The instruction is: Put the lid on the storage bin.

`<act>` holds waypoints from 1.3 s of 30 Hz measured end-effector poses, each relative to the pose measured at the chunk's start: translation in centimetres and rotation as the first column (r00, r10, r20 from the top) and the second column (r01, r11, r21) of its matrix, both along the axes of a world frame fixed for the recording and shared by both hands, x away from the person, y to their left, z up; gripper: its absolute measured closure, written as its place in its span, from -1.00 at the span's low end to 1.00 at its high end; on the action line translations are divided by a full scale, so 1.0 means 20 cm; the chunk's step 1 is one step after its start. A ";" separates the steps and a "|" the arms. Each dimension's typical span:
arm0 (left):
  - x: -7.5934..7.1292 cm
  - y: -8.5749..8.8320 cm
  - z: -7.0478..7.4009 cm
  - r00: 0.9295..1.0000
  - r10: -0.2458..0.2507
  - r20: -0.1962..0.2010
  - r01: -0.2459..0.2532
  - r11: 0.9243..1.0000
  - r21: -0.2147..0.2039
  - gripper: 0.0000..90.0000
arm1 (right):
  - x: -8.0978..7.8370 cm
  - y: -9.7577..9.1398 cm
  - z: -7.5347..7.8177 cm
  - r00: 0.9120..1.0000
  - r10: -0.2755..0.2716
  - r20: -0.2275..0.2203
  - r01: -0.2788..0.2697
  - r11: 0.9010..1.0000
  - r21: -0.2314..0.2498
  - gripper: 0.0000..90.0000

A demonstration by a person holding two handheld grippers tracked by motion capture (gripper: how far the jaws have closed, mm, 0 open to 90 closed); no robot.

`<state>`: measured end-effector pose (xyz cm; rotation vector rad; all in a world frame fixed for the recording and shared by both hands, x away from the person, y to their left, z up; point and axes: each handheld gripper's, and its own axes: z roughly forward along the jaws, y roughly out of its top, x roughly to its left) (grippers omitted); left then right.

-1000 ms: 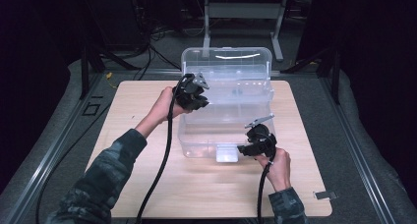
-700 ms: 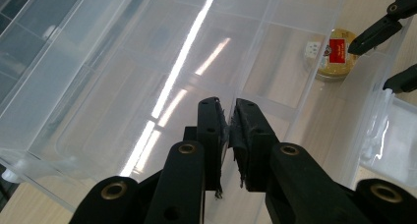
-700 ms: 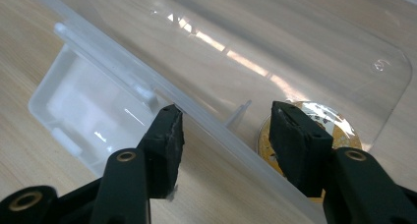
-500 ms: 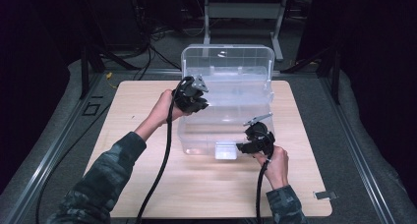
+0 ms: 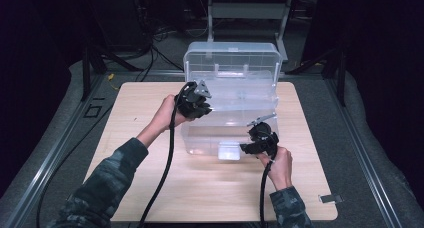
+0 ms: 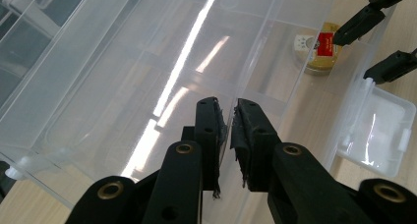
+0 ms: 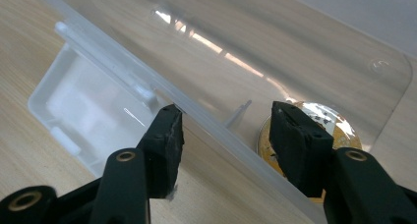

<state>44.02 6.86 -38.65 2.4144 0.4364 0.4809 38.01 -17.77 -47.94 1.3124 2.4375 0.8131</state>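
Straddling the clear box's point(image 7: 236, 135) front rim, the right gripper point(image 7: 226, 135) stands unclenched while the left gripper point(image 6: 227, 130) is clenched empty

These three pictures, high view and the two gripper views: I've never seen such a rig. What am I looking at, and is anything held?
A person stands at a wooden table holding a hand tool with two black jaws in each hand. The high view looks down from above. Each gripper view comes from a camera riding on that tool, looking along its jaws.

On the table sits a clear plastic storage box with its lid tipped up at the back. Inside lies a round gold tin with a red label.

The left tongs are shut on the box's side wall, apparently steadying it. The right tongs stand open astride the front rim, beside the white latch, not squeezing it.
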 end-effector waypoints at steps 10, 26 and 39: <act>-0.01 0.00 -0.02 1.000 0.005 0.002 -0.005 1.000 -0.007 0.77 | 0.01 0.00 0.00 1.000 0.000 0.014 0.000 1.000 -0.003 0.04; -0.05 0.00 -0.05 1.000 -0.001 0.014 0.001 1.000 0.003 0.77 | 0.01 0.00 0.00 1.000 0.002 0.018 -0.002 1.000 -0.002 0.03; -0.08 -0.01 -0.07 1.000 -0.004 0.001 0.004 1.000 0.026 0.76 | 0.01 0.00 0.00 1.000 0.005 0.028 -0.004 1.000 -0.011 0.02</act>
